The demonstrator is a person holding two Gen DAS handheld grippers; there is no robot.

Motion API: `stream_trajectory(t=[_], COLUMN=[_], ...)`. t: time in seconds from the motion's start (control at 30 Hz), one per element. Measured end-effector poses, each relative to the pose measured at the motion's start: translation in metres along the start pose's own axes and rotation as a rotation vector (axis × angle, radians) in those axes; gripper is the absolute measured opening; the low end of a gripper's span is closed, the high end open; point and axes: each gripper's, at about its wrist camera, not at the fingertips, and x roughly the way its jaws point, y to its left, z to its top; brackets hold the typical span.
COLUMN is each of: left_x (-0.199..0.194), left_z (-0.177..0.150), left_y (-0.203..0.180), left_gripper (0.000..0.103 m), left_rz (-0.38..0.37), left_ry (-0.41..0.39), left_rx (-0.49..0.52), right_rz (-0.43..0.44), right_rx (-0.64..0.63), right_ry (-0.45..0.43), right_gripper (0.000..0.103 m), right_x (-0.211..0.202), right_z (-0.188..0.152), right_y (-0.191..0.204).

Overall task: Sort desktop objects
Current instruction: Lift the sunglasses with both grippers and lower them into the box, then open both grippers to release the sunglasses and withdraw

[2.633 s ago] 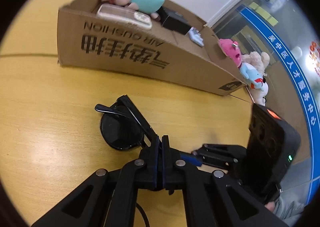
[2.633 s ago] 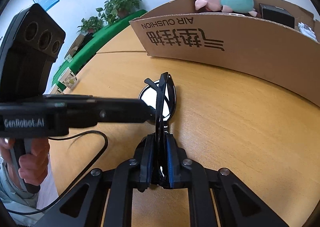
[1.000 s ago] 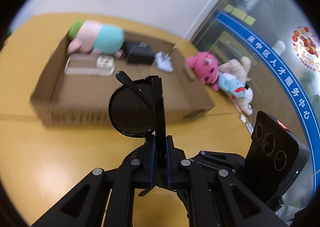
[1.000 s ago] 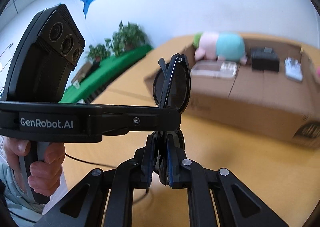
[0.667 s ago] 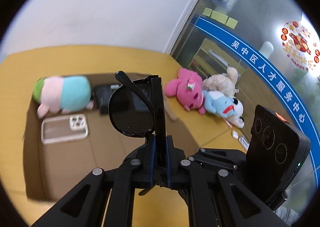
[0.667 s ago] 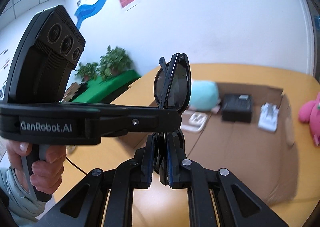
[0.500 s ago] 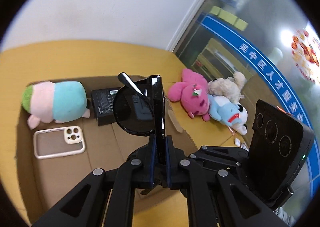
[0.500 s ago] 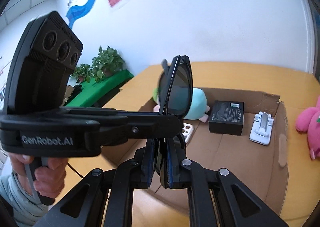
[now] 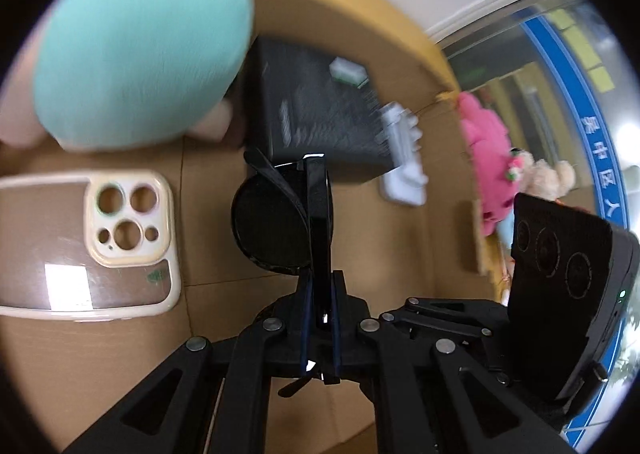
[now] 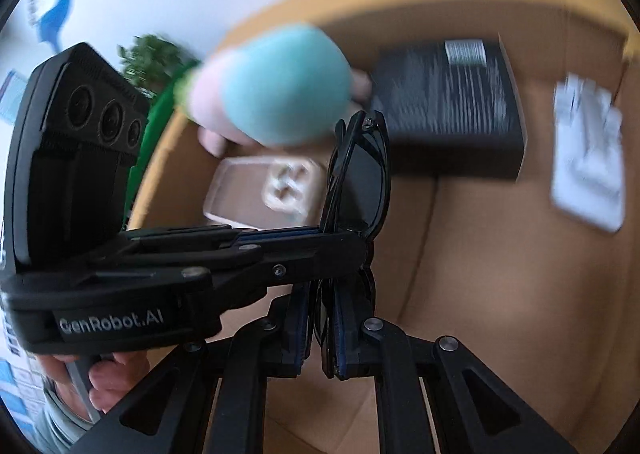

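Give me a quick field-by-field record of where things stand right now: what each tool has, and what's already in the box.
left tool: shut on sunglasses
right tool: shut on the same sunglasses, folded, lenses upright
position: sunglasses held above the cardboard box floor, not set down
in box: phone case, plush toy, black box, white stand
outside box: pink plush, right side
image quality: motion blur

Black hand-held gripper (image 10: 320,328), silver screws, white "GenRobot.AI" lettering
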Motion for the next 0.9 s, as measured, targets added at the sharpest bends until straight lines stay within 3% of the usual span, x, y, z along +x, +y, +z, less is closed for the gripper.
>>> stream_trajectory(t=[0.1,0.27,0.3,0.37,0.43,0.53,0.6,0.63,0.67,0.7,0.8,0.9], left_x=[0.01,0.004,-0.002,-0.018,-0.045,-0.101,-0.144,-0.161,-0.18,-0.195,-0.207,-0.189], left_z=[-0.001,-0.009,-0.013,-0.018,-0.033,-0.066,-0.098,-0.112,-0.128,-0.149,-0.193,-0.222], left_y=[0.001,-0.007,-0.012,-0.019,-0.029,-0.041,-0.051,-0.054,-0.055,-0.055,-0.047,-0.026], left_gripper=[0.007,0.01,0.01,0.01,0.015,0.026,0.049,0.058,0.074,0.083,0.083,0.083], left_rz=[0.016,0.06,0.081,0.092,0.096,0.161,0.247,0.286,0.333,0.388,0.515,0.535], left_ry=[0.02,0.016,0.004,-0.042,-0.114,-0.256,-0.401,-0.467,-0.549,-0.642,-0.815,-0.888], left_rx=[-0.005,0.021,0.036,0.071,0.114,0.193,0.261,0.29,0.324,0.359,0.421,0.414], right_rz=[-0.006,0.008,-0.002,-0.027,-0.072,-0.098,-0.121,-0.145,-0.186,-0.231,-0.366,-0.476], right_rx=[0.044,0.071,0.064,0.035,-0.004,-0.053,-0.088,-0.112,-0.14,-0.162,-0.232,-0.239], right_ry=[0.059,0.051,0.046,0.028,-0.015,-0.151,-0.255,-0.311,-0.374,-0.434,-0.566,-0.654], right_gripper=[0.01,0.015,0.018,0.035,0.066,0.079,0.086,0.095,0.101,0.103,0.103,0.103], right_x=[0.018,0.018,0.015,0.006,-0.009,-0.05,-0.076,-0.088,-0.101,-0.11,-0.114,-0.103], right_z=[-0.002,-0.008,-0.011,-0.014,-0.023,-0.047,-0.065,-0.078,-0.093,-0.109,-0.15,-0.182], right_y=[-0.008,-0.013,-0.011,-0.004,0.006,0.024,0.033,0.041,0.049,0.057,0.077,0.079])
